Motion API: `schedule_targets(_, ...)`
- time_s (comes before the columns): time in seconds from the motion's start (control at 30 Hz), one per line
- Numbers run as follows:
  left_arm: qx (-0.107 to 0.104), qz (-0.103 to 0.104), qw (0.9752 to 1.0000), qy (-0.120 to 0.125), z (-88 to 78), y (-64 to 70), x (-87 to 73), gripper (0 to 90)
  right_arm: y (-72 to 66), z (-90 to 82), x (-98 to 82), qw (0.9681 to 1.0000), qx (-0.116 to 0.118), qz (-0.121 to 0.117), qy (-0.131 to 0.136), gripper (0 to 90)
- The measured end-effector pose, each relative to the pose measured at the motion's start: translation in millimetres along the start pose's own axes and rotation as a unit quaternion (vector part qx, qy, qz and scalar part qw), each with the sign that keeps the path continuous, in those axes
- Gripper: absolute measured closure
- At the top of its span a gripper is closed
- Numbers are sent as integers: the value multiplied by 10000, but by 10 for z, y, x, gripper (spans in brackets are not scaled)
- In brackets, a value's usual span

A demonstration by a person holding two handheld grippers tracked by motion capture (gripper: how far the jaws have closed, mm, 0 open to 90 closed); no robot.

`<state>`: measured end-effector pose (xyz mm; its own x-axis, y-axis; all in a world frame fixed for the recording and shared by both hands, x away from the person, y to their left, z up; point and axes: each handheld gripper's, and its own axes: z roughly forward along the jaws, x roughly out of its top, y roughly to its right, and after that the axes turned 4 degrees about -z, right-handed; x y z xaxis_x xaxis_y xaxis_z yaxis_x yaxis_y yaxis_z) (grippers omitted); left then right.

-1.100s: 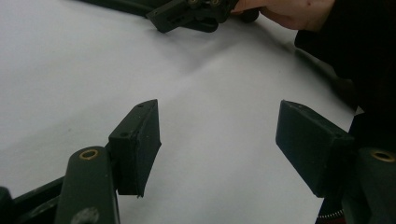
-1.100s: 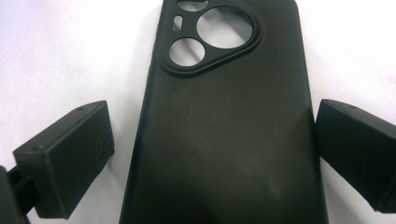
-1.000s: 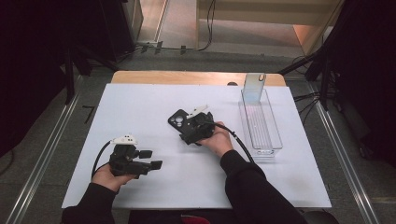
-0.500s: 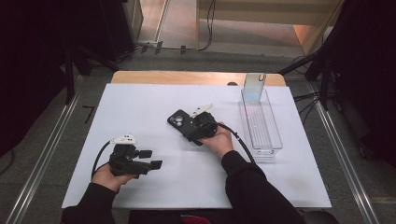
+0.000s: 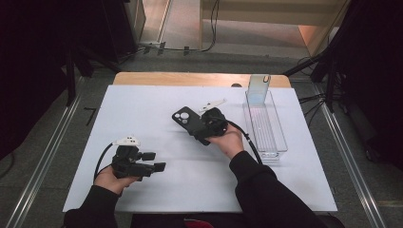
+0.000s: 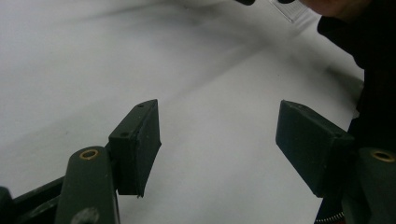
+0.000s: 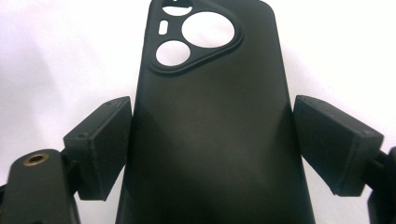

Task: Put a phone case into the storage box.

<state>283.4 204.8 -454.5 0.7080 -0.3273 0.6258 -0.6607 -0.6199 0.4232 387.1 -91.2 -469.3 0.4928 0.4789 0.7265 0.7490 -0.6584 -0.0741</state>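
Two claws: one in each of the person's hands, both over the white sheet on the bench [image 5: 304, 190].
Right claw [image 7: 211, 154]: clamped on the black phone case [image 7: 210, 135]; its two pads press the case's long edges from either side, and the jaws have just been closing onto it. In the high view this claw [image 5: 199, 127] sits near the middle of the bench, pointing toward the far left.
Phone case: held between the right claw's jaws, back side facing the camera, its camera cutouts at the end away from the claw. In the high view the phone case [image 5: 184, 118] sticks out from the jaws, tilted, over the sheet; whether it touches the sheet I cannot tell.
Left claw [image 6: 217, 140]: jaws spread apart with nothing between them, bare white sheet beyond. In the high view it [image 5: 159, 161] rests low at the near left of the bench, pointing right, well apart from the case.
Clear bin [image 5: 266, 126]: long, see-through, on the right part of the bench, just beside the right hand [image 5: 229, 141].
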Motion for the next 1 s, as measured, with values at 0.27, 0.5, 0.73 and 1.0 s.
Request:
schedule_targets(0.27, -92, -116, 9999, 12, 18, 12, 48, 308, -67, -331, -65, 9998, 153, 143, 65, 135)
schedule_targets(0.5, -195, -182, 9996, 69, 58, 70, 118, 303, -105, -536, -220, 9992, 102, 335, 172, 135)
schedule_targets(0.73, -221, -172, 9996, 70, 120, 143, 220, 257, -181, -669, -343, 9982, 87, 546, 218, 135)
schedule_targets(1.0, -353, -431, 9984, -55, 171, 245, 379, 263, -322, -690, -450, 9966, 75, 791, 240, 135)
